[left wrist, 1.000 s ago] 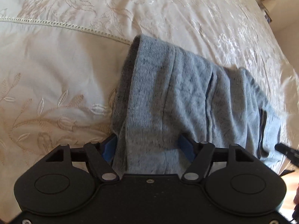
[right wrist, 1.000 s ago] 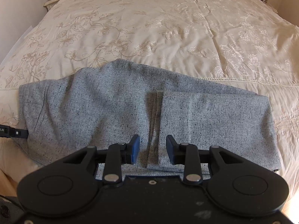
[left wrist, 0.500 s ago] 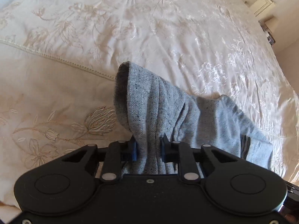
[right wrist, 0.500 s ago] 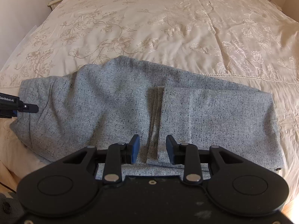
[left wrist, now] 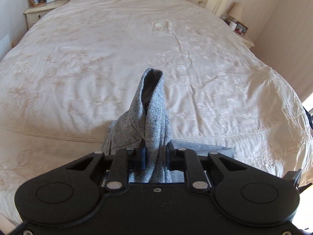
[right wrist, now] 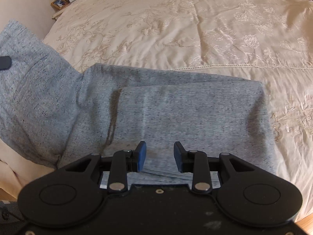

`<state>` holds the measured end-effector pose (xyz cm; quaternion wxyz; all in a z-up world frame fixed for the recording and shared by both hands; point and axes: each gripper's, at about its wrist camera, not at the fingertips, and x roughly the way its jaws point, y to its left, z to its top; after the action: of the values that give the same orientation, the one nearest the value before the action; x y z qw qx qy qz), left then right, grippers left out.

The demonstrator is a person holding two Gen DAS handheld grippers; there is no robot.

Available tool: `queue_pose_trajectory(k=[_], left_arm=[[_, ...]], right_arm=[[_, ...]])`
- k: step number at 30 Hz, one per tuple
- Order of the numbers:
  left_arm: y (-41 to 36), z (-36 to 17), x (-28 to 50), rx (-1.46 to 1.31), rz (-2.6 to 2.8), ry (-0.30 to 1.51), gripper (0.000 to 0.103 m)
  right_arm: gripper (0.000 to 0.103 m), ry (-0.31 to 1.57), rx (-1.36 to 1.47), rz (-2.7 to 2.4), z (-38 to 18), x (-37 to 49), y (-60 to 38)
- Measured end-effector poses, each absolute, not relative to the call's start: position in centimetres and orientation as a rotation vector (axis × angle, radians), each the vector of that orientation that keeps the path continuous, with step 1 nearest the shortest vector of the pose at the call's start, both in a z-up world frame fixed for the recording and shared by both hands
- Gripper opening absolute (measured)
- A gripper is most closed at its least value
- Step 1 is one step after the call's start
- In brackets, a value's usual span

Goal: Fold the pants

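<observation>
Two hand-held grippers worked gray pants (right wrist: 176, 113) at the bed's (right wrist: 195, 29) near edge. Left hand-held gripper (left wrist: 155, 156) pinched a raised pants end; right hand-held gripper (right wrist: 160, 156) hovered spread over the folded part.

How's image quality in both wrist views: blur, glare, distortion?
Left wrist: heavy fisheye bending of the bed, bedspread washed out by bright light, pants sharp in the left gripper. Right wrist: softer focus on pants, warm light, right gripper crisp.

Grey pants (right wrist: 176, 113) on embroidered bed (right wrist: 195, 29)
</observation>
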<state>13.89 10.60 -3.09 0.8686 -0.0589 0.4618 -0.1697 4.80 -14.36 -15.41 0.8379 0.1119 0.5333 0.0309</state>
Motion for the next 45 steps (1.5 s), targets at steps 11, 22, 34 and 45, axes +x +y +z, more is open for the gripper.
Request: queue_pose_trajectory(k=[11,22,34,45], left_arm=[[-6.7,-11.3,12.8,-0.092,-0.444,1.175,0.031],[-0.5,-11.0,13.6,0.08,-0.173,1.122,0.032],[-1.0,-18.9,14.8,0.331,-0.209,1.259,0.027],[4.7,-13.6,11.7,0.161,-0.083,1.154,0.033]], right_arm=[[0.034,1.161,0.234,0.111,-17.3,4.6,-25.6],[0.034,1.114,0.253,0.109,-16.2,4.5,-28.0],[0.04,1.074,0.406,0.043,-16.7,5.4,-26.7],[0.044,1.146,0.581,0.045,-21.2,6.7,-27.1]])
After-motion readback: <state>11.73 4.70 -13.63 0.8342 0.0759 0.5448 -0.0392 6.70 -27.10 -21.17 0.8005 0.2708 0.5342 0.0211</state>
